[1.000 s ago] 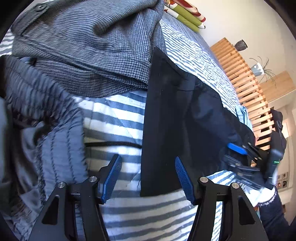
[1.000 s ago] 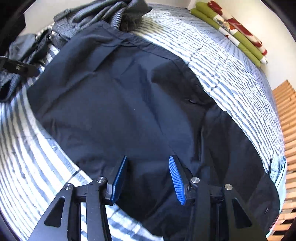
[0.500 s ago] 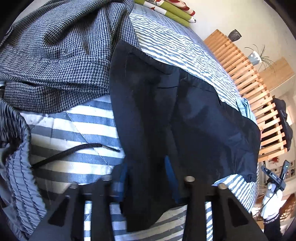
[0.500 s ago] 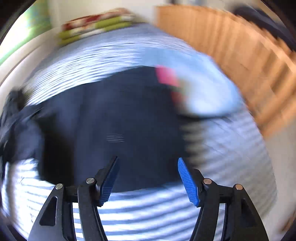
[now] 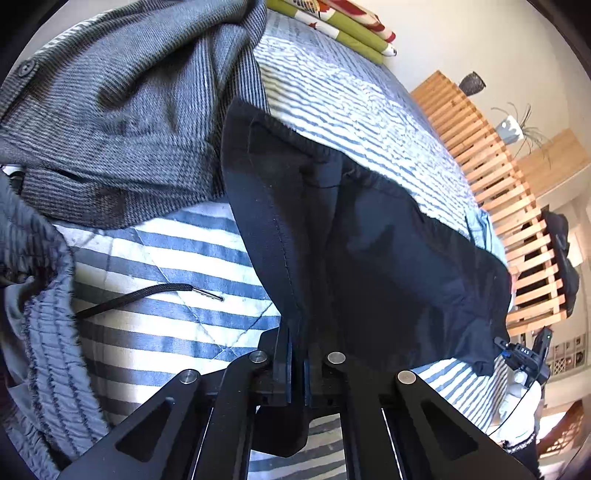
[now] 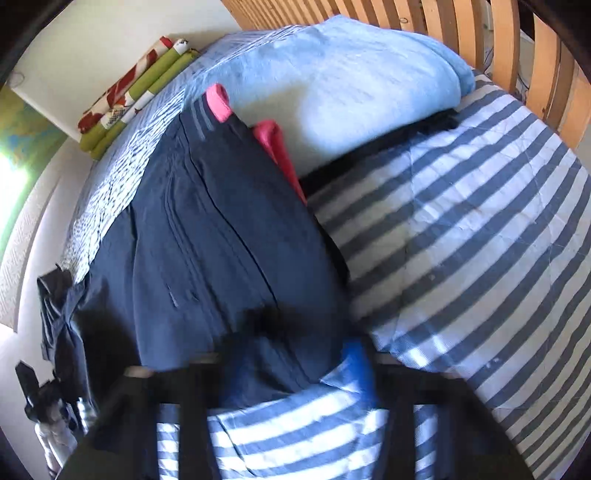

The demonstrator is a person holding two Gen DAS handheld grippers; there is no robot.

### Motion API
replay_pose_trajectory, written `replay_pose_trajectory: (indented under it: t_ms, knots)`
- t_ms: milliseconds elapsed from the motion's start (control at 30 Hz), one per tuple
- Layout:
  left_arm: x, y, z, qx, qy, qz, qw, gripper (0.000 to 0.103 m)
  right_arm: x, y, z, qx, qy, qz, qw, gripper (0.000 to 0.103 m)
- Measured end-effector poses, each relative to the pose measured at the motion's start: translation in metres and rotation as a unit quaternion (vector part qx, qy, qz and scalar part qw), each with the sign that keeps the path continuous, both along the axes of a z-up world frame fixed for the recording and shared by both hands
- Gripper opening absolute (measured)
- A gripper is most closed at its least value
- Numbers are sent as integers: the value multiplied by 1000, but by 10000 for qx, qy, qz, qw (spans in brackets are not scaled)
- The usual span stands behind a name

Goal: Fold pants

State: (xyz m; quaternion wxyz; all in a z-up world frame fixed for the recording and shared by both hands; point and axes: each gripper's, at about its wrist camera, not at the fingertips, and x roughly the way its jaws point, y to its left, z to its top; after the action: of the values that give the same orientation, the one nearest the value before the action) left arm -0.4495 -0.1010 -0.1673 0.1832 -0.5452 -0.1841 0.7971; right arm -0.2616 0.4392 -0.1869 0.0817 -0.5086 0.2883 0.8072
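The dark navy pants (image 5: 369, 240) lie spread on the blue-and-white striped bedspread (image 5: 166, 258), their long axis running from the near left corner, under the left gripper (image 5: 295, 369), away to the right toward the wooden slatted frame (image 5: 491, 177). The gathered waistband edge points up the bed, toward the rolled green and red cushions (image 5: 343, 26) by the wall. The left gripper's jaws have just been closing and now pinch a fold of the pants at the corner, the cloth drawn up between the pads into a ridge that runs away from the tips. In the right wrist view the pants (image 6: 221, 240) stretch lengthwise from the right gripper (image 6: 291, 373) up toward the far pink cuffs (image 6: 218, 99) of another garment, which lies just beside a pale blue blanket (image 6: 351, 85). The right gripper's jaws have just been closing too; its fingers are blurred, and a corner of the pants lies between them over the stripes, but whether the pads press on it cannot be told. A grey checked garment (image 5: 122, 110) is heaped at the left, touching the pants' upper edge, and a black drawstring (image 5: 140, 295) lies on the stripes, clear of the pants.
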Motion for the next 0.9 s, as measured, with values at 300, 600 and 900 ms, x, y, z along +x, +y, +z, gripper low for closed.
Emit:
replay_pose_trajectory:
  t_ms: [300, 600, 900]
  knots:
    - [28, -24, 54, 195, 288, 81, 9994, 2, 23, -10, 86, 256, 829, 75, 9962, 6]
    - [117, -44, 21, -369, -337, -374, 9980, 11, 107, -6, 105, 1033, 477, -174, 9934, 4]
    - [118, -58, 43, -686, 89, 98, 9976, 43, 111, 7, 70, 2026, -332, 20, 9787, 17]
